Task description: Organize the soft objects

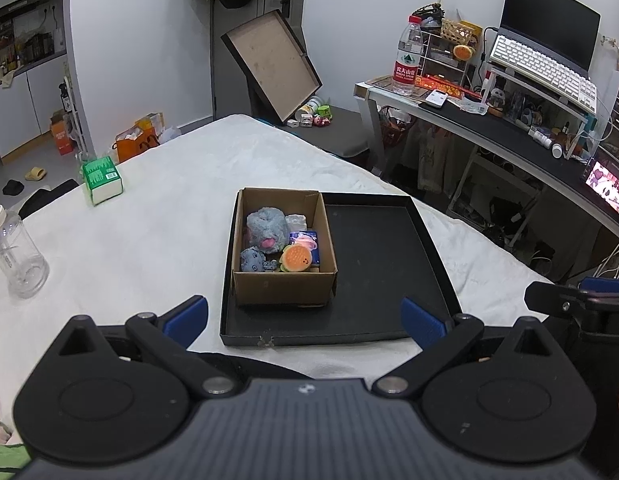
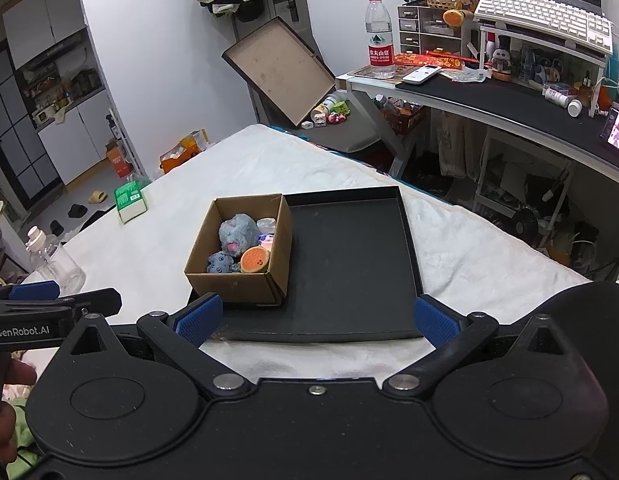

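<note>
A brown cardboard box (image 1: 283, 290) stands in the left part of a shallow black tray (image 1: 381, 248) on the white-covered table. Inside lie a grey plush (image 1: 267, 228), a small blue plush (image 1: 252, 260), an orange burger-shaped toy (image 1: 296, 258) and a pink and blue item (image 1: 307, 240). The box (image 2: 233, 284) and tray (image 2: 349, 256) also show in the right wrist view, with the grey plush (image 2: 237, 230) and orange toy (image 2: 255, 260). My left gripper (image 1: 305, 318) is open and empty, near the tray's front edge. My right gripper (image 2: 317, 316) is open and empty, over the tray's front edge.
A green and white tissue pack (image 1: 102, 180) and a clear plastic bottle (image 1: 15, 252) stand on the left of the table. A desk (image 1: 509, 128) with a water bottle (image 1: 407, 56), keyboard and clutter is to the right. A tilted box lid (image 1: 271, 64) leans behind the table.
</note>
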`<state>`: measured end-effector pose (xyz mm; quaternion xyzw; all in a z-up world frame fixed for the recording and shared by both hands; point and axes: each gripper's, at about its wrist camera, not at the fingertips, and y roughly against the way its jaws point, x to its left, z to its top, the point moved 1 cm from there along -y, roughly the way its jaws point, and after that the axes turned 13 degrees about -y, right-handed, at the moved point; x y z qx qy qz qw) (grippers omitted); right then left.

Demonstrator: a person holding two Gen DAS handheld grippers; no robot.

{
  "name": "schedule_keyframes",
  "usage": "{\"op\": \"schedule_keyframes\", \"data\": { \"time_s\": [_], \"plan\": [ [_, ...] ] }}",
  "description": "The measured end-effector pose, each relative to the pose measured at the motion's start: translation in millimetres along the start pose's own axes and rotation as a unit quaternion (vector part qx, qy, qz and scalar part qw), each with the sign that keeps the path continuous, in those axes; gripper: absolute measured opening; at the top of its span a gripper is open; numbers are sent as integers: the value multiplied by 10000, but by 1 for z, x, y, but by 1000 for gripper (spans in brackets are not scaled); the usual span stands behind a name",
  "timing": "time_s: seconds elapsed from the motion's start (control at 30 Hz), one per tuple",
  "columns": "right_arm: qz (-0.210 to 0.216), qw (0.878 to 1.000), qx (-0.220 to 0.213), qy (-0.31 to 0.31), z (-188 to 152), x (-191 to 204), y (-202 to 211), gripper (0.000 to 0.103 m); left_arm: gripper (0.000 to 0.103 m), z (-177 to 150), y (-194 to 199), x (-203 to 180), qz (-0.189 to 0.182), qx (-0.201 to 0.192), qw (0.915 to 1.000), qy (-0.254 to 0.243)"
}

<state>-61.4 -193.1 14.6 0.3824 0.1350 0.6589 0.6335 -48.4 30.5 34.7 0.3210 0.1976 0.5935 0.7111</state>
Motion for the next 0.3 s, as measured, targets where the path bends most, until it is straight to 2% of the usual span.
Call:
{"op": "schedule_keyframes", "data": {
  "time_s": [0.3],
  "plan": [
    [-22, 10000, 39, -17, -1, -2, -4, 103, 102, 1, -4, -6, -4, -104, 9998, -185]
  ]
}}
